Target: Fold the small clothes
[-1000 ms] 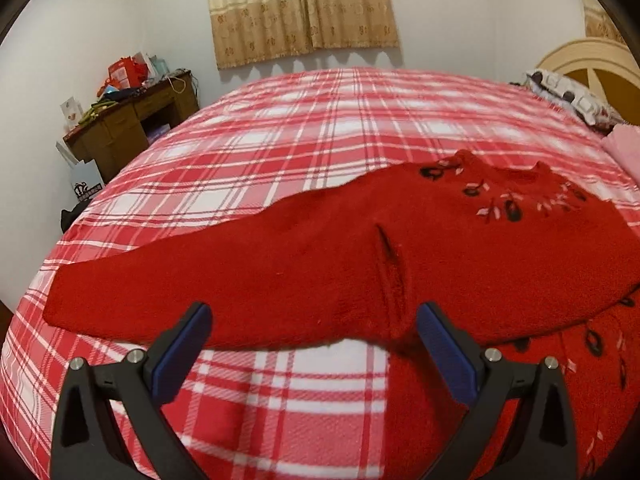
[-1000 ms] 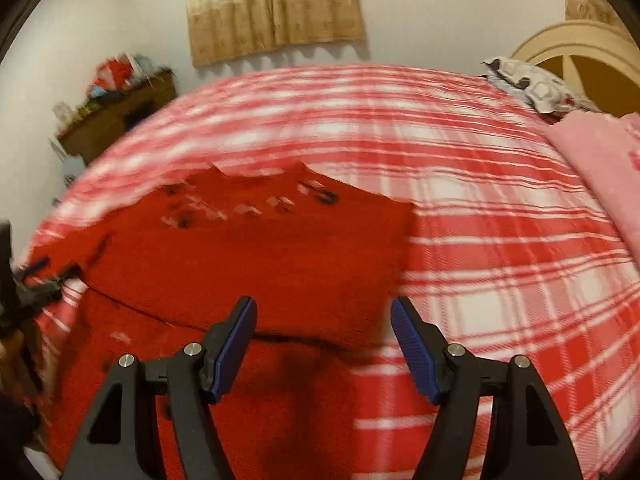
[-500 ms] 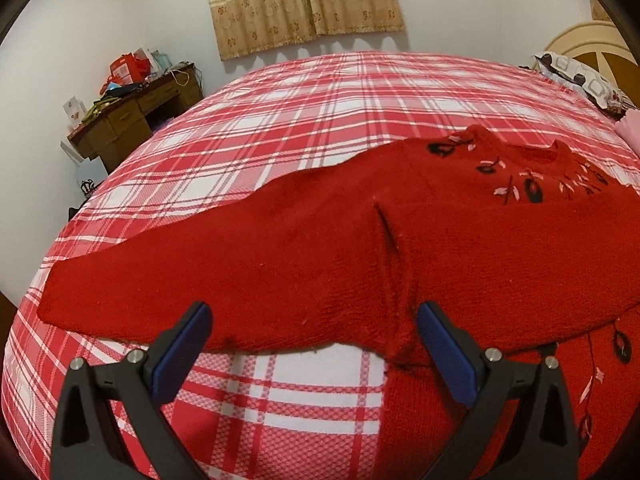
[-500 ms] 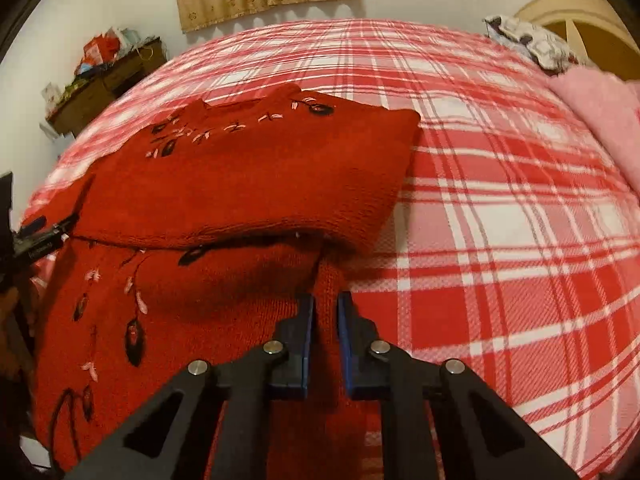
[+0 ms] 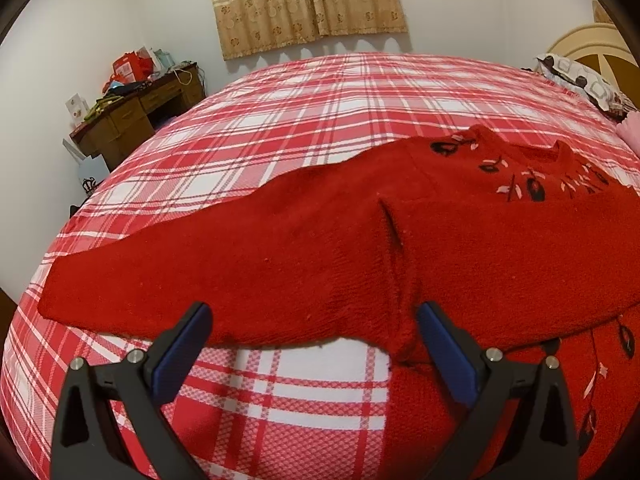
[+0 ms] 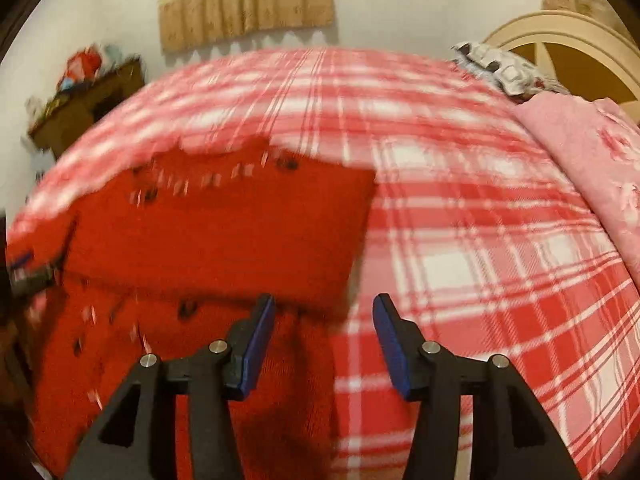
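The red sweater (image 5: 460, 248) lies on the plaid bed (image 5: 300, 120), ahead of both tongs. One sleeve is already folded across the chest; the other sleeve (image 5: 200, 276) lies spread out, unfolded, beyond the left tongs (image 5: 316, 340), which gape wide and empty. The right tongs (image 6: 324, 320) are opening over the sweater's edge, gripping nothing. The spread sleeve and the final body fold remain.
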`<state>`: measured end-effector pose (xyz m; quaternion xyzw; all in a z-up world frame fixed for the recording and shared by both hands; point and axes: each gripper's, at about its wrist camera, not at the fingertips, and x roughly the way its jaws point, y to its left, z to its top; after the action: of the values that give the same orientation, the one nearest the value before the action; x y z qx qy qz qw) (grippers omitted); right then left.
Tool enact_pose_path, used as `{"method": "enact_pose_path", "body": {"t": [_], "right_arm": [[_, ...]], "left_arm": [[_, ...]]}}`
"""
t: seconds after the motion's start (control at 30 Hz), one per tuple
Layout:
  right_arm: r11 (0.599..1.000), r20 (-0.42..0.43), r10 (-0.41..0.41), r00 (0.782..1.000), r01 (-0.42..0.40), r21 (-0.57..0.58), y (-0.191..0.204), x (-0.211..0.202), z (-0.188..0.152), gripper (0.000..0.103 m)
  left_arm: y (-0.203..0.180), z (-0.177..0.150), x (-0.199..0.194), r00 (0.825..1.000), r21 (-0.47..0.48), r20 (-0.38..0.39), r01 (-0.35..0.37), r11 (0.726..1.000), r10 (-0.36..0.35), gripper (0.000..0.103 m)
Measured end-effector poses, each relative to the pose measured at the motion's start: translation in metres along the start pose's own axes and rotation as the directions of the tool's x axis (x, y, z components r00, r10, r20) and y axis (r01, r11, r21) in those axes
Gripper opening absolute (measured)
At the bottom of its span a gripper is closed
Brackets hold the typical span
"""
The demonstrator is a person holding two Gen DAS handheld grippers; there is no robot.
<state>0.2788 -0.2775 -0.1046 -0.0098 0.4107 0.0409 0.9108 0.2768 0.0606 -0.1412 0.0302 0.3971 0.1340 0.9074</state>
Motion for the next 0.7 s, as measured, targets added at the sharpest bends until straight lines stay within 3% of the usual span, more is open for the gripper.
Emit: {"method": "enact_pose_path", "body": {"t": [0.07,0.17,0.27,0.33,0.47,0.57,0.7], "right_arm": [[0.997,0.025,0.077,0.997,-0.078,0.012,-0.002,0.003,0.013,0.052],[0.971,-0.028,0.236,0.971,-0.235,0.048,0.006,0.028,0.026,0.052],[0.986,-0.122,0.169,0.978,-0.167,0.030,0.019,0.065,0.027,0.051],[0.982,-0.158,0.191,0.969,-0.190,0.023,0.029,0.084,0.023,0.051],[0.985,-0.147,0.138,0.979,-0.151,-0.087,0.053,0.079,0.026,0.051],[0.986,-0.076,0.106,0.991,-0.114,-0.121,0.065,0.063,0.034,0.051],[0.963,-0.109,0.185,0.977,-0.202,-0.178,0.104,0.072,0.037,0.051]], "left_arm": [[0.000,0.000,0.001,1.000,0.000,0.000,-0.005,1.000,0.005,0.103],[0.000,-0.001,0.001,1.000,-0.003,0.002,-0.018,1.000,0.018,0.103],[0.001,-0.001,0.001,1.000,-0.003,0.003,-0.028,1.000,0.028,0.103],[0.002,-0.001,0.001,0.999,-0.006,0.003,-0.040,0.999,0.040,0.103],[0.011,-0.002,0.002,1.000,-0.051,-0.006,-0.029,0.998,0.029,0.103],[0.010,-0.002,0.003,1.000,-0.053,-0.006,-0.028,0.998,0.028,0.103],[0.011,-0.004,-0.001,0.999,-0.059,0.010,-0.032,0.998,0.033,0.103]]}}
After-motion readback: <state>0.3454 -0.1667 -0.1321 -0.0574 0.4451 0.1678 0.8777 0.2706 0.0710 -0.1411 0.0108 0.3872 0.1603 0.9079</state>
